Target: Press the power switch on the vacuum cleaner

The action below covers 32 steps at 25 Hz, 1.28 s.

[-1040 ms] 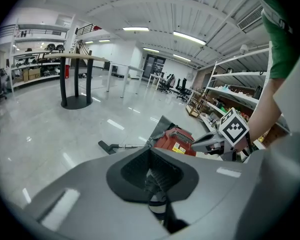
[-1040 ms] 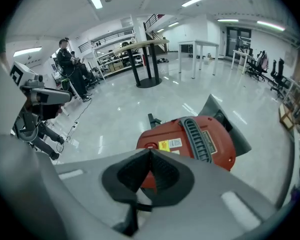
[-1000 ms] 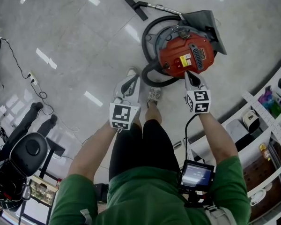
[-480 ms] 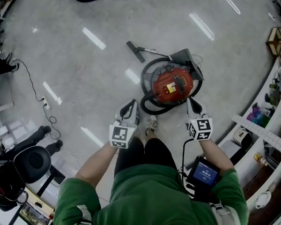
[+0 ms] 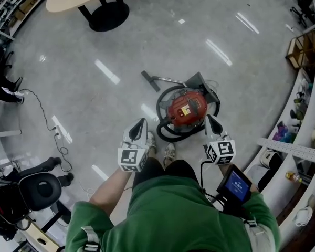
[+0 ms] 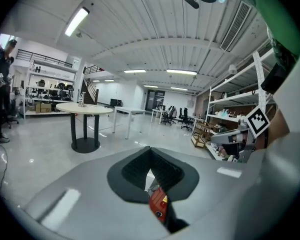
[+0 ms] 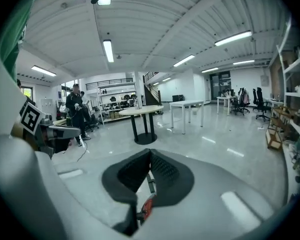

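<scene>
The red vacuum cleaner is seen on the floor, well below the left gripper and right gripper, whose fingers are closed, empty. One closed tip should be lowered squarely onto its switch.

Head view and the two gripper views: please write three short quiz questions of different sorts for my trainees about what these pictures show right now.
1. True or false: the round red vacuum cleaner stands on a table.
2. The jaws of the left tool are: A) wide apart, B) together with nothing between them, C) clamped on a cable.
3. What loops round the vacuum cleaner's body?

Key
1. False: it stands on the grey floor.
2. B.
3. The black hose.
</scene>
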Motion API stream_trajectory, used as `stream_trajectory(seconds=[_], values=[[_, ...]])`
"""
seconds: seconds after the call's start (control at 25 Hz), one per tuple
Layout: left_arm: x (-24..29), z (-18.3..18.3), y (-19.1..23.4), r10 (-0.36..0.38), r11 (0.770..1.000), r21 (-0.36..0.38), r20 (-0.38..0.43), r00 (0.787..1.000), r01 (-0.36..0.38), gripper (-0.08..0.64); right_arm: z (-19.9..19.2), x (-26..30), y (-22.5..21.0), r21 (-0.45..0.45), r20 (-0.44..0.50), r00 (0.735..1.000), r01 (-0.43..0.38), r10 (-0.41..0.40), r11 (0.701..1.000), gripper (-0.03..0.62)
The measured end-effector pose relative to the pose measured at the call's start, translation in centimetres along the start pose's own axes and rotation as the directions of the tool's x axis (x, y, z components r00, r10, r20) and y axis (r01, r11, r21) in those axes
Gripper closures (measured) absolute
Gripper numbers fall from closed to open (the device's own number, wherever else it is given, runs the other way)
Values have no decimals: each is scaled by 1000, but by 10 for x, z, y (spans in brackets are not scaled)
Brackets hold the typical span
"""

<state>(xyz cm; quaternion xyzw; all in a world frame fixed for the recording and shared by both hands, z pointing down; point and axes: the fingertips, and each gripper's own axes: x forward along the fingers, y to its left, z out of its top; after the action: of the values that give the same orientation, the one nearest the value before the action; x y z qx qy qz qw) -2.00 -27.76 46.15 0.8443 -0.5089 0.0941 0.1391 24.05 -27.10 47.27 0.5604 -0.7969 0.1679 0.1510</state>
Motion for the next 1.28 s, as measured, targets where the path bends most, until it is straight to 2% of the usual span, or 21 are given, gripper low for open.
stream_trajectory(seconds=[0.28, 0.44, 0.68, 0.84, 1.04, 1.28], values=[[-44, 27, -11, 43, 998, -39, 64, 997, -41, 560, 37, -41, 13, 19, 121, 993, 4, -6, 1000, 589], [-69, 30, -19, 68, 997, -39, 92, 993, -65, 560, 44, -58, 22, 33, 156, 988, 1, -6, 999, 589], [-104, 30, -25, 111, 993, -58, 126, 986, -105, 558, 42, -71, 52, 19, 183, 982, -47, 43, 999, 589], [-128, 30, -23, 97, 994, -63, 149, 984, -89, 558, 45, -89, 81, -10, 205, 977, -61, 62, 998, 589], [-156, 26, -4, 71, 995, -87, 167, 983, -57, 560, 47, -105, 125, -20, 224, 973, -41, 45, 999, 589], [-187, 13, 4, -8, 996, -87, 157, 987, 22, 560, 31, -134, 184, -37, 199, 980, -12, 19, 999, 589]])
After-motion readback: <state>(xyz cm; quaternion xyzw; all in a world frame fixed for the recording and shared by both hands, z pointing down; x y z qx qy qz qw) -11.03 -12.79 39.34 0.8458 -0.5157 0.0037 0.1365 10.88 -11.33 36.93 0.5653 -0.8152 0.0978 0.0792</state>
